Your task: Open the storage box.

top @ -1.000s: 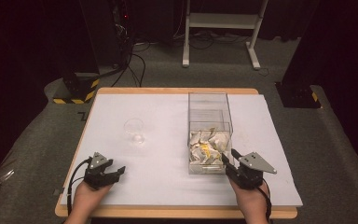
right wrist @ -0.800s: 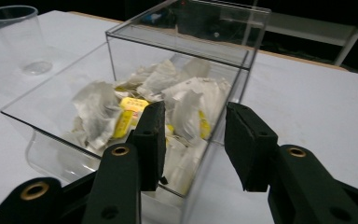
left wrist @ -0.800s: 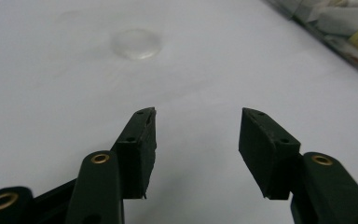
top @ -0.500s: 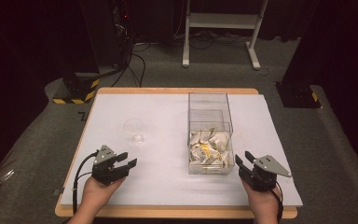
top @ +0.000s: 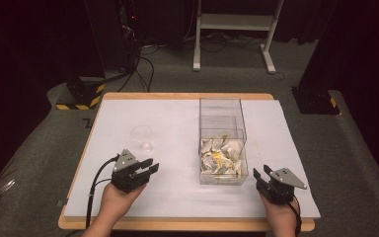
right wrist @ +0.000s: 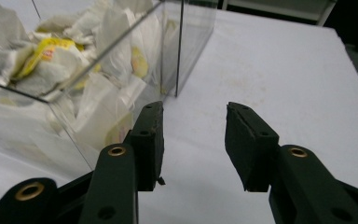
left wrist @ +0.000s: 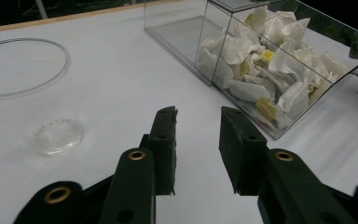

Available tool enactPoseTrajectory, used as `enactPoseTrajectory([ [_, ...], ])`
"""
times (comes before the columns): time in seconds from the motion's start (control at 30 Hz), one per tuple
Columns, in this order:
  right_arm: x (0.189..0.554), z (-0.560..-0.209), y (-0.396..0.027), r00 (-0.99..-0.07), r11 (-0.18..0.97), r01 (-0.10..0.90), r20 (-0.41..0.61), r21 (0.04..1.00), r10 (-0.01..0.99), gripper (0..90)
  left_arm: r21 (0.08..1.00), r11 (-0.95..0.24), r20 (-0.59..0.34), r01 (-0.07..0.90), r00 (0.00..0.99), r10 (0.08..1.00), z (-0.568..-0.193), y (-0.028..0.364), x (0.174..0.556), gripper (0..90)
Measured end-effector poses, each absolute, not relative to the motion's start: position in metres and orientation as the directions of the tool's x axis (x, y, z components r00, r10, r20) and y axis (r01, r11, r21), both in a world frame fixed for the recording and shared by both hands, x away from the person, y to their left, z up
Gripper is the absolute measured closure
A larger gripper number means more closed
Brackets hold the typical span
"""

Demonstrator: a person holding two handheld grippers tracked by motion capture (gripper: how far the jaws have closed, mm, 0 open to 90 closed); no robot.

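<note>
A: Where is the clear box (top: pixel 223 143) placed relative to the tongs?

B: On the white desk (top: pixel 172 123), right of centre in the high view. From the right tongs (top: pixel 260 177) its near corner is found at about ten o'clock, just beside. From the left tongs (top: pixel 149 168) it is found at about two to three o'clock, apart across bare desk.

A: Long axis?

B: Run from six to twelve o'clock in the high view. The near compartment is packed with crumpled white wrappers (top: pixel 220 157), some marked yellow; the far compartment is seen bare.

A: Nearer hand?

B: The right one, judged so. In the right gripper view the box wall (right wrist: pixel 88 70) is seen close at eleven o'clock, just past the left jaw.

A: State of the tongs?

B: The left tongs (left wrist: pixel 196 126) have just been closing; a gap is left and nothing is held between the jaws. The right tongs (right wrist: pixel 193 123) are parted too, nothing gripped.

A: Pose?

B: Both are held low over the near desk edge, the left aimed towards two o'clock. A clear cup (top: pixel 142 137) is noted at about twelve o'clock from the left tongs.
</note>
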State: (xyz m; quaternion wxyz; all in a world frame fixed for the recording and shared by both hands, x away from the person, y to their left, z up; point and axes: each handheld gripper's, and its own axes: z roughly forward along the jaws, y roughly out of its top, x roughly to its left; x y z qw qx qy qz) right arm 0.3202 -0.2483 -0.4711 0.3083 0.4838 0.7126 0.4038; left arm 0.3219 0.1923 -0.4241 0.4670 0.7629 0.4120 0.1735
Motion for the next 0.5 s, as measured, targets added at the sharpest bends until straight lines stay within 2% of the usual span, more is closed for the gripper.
enactPoseTrajectory([
  [0.33, 0.326, -0.479, -0.253, -0.353, 0.199, 0.465, -0.026, 0.862, 0.935, 56.9, 0.851, -0.205, -0.171, 0.483, 0.624, 0.763, -0.421, 0.172, 0.334, 61.0],
  [0.5, 0.328, -0.483, -0.255, -0.357, 0.196, 0.473, -0.017, 0.859, 0.934, 56.7, 0.845, -0.255, -0.122, 0.470, 0.633, 0.764, -0.420, 0.160, 0.335, 59.2],
])
